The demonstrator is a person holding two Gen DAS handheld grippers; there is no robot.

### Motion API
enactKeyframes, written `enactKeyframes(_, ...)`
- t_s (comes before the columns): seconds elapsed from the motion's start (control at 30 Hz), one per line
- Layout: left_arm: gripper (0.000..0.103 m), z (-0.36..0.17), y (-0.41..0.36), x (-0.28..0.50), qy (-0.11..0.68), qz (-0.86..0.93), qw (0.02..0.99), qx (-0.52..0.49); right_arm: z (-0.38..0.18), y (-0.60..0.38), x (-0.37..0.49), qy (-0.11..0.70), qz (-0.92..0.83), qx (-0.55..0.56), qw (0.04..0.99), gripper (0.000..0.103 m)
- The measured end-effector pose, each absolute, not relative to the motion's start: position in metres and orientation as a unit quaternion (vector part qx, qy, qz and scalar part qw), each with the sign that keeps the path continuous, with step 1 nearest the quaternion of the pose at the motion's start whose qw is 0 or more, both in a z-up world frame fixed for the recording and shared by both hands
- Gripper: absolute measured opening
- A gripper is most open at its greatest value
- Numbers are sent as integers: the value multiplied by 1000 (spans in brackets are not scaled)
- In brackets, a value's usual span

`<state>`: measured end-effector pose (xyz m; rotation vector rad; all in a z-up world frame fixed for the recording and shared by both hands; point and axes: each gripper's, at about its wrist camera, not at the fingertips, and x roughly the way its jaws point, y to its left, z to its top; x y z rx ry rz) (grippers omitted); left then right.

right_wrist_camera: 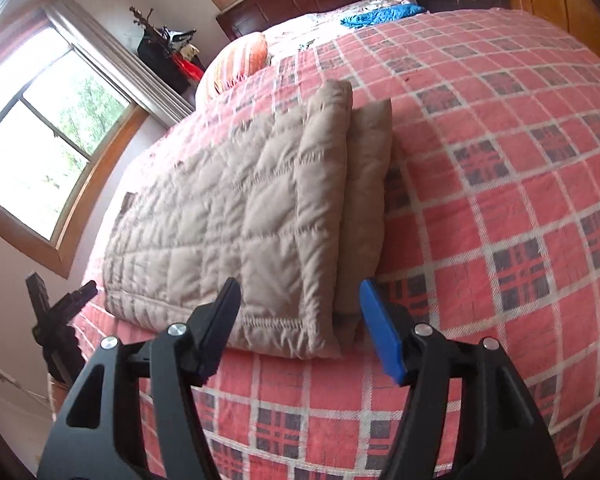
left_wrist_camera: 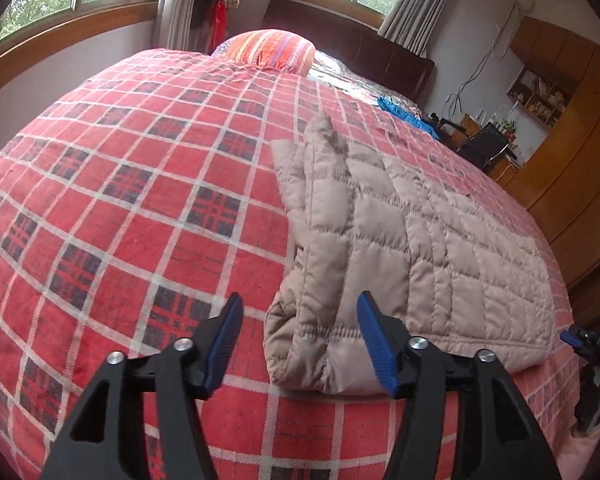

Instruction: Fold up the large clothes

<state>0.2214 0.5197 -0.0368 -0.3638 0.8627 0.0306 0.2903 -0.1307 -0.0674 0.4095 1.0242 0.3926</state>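
- Beige quilted jacket (left_wrist_camera: 400,240), folded, is laid on the red plaid bedspread (left_wrist_camera: 140,184).
- Left gripper (left_wrist_camera: 300,344) is held spread apart, empty, at the jacket's near corner.
- Right gripper (right_wrist_camera: 300,332) is likewise parted, grasping nothing.

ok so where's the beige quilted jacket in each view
Left wrist view: the beige quilted jacket lies folded right of centre, its near left corner between the open left claw tips.
Right wrist view: the jacket sits left of centre, its near right corner between the open right claw tips.
Shared landmark: the striped orange pillow at the far end of the plaid bedspread.
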Motion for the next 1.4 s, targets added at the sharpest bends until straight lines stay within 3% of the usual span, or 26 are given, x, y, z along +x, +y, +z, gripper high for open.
enactKeyframes(0.1, 67, -33, 528, 242, 422, 16, 888, -181, -63, -139, 309, 486, 183, 209, 828, 72)
enactKeyframes(0.23, 67, -40, 537, 269, 434, 8, 876, -208, -72, -148, 338, 501, 187, 235, 812, 74)
enactKeyframes(0.33, 67, -47, 541, 285, 439, -3, 869, -230, -82, -149, 354, 510, 187, 250, 802, 81)
enactKeyframes(1.0, 68, -94, 522, 349, 466, -83, 832, -288, -130, -131, 403, 532, 201, 283, 772, 84)
enactKeyframes(1.07, 62, -91, 515, 351, 469, -81, 834, -277, -129, -126, 405, 533, 201, 279, 773, 83)
enactKeyframes(1.17, 43, -87, 505, 351, 470, -77, 839, -265, -127, -119, 411, 536, 205, 275, 772, 64)
enactKeyframes(1.23, 32, -83, 499, 346, 467, -73, 845, -250, -126, -116, 408, 536, 221, 286, 763, 38)
enactKeyframes(1.33, 19, -74, 494, 340, 453, -72, 855, -242, -115, -113, 400, 525, 232, 282, 769, 21)
enactKeyframes(1.4, 16, -66, 492, 336, 442, -72, 862, -236, -105, -113, 395, 517, 234, 279, 775, 17)
